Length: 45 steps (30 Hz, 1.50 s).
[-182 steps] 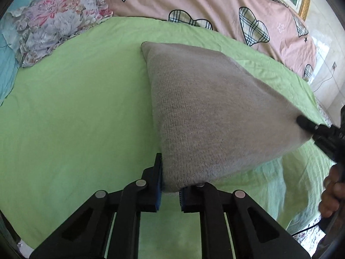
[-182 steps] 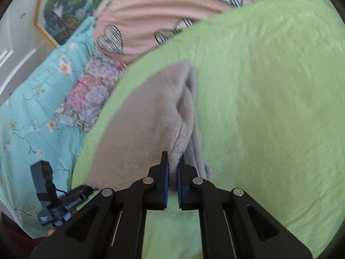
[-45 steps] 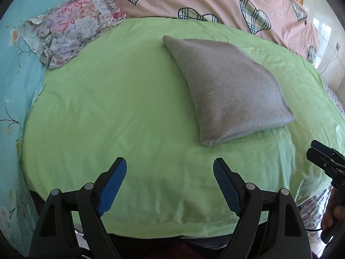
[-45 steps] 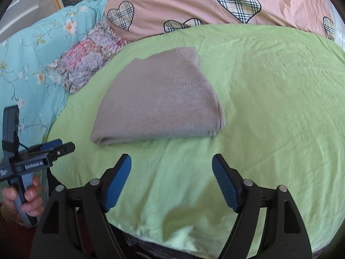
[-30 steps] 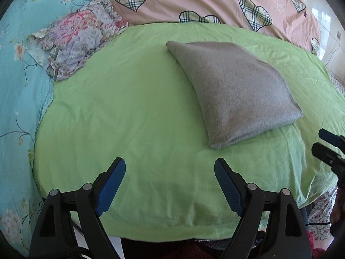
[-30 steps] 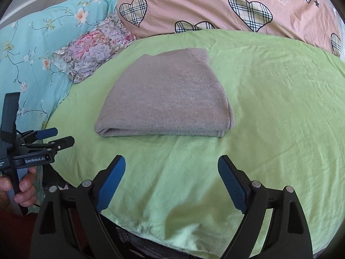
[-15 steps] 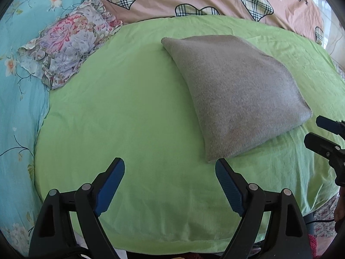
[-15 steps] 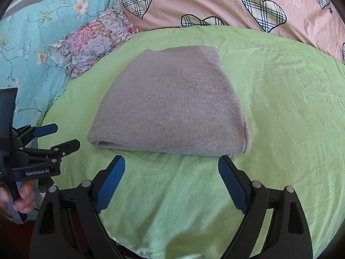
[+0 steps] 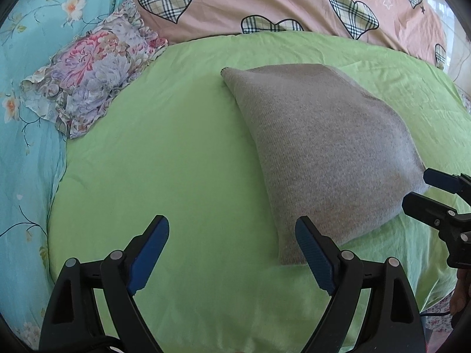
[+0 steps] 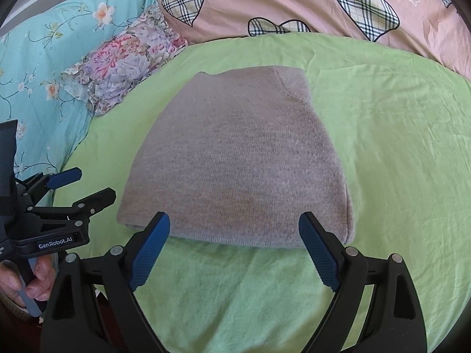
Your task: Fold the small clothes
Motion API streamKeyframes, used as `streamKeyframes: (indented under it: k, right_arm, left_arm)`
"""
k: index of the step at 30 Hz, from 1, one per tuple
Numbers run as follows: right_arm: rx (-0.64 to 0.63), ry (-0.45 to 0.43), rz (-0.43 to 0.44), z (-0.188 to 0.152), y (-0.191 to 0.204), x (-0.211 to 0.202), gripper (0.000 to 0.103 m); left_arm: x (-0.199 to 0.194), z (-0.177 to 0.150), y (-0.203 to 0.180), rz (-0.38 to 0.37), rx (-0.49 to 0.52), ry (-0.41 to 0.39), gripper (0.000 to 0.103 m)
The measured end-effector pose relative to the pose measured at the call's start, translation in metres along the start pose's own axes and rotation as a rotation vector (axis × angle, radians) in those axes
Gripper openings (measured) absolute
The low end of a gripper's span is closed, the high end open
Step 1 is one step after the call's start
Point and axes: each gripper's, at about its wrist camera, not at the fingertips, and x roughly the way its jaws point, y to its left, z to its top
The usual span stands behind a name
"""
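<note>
Right wrist view: grey knit (image 10: 235,158) folded into a flat rectangle mid green sheet (image 10: 397,123), likely done bar a final tidy, with right gripper (image 10: 232,253) at its near edge and left gripper (image 9: 232,253) beside its corner, both wide apart, empty.

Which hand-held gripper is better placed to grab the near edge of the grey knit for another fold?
Probably the right hand-held gripper: its open jaws straddle the near edge of the grey knit. The left hand-held gripper faces mostly bare green sheet, beside one corner.
</note>
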Motion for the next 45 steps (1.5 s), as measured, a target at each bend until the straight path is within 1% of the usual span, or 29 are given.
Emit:
streamKeyframes:
  k: [8,36,45]
  right_arm:
    - [0.023,0.005,0.010,0.007,-0.004,0.006,0.090]
    - [0.021,0.004,0.014,0.021,0.001,0.011,0.090]
    - [0.019,0.009,0.011,0.019,0.000,0.014,0.090]
  left_arm:
    - [0.003,0.007,0.004,0.009,-0.020,-0.009,0.089]
    - [0.006,0.013,0.002,0.003,-0.016,-0.010,0.090]
    - [0.006,0.014,0.001,0.010,-0.019,-0.010,0.090]
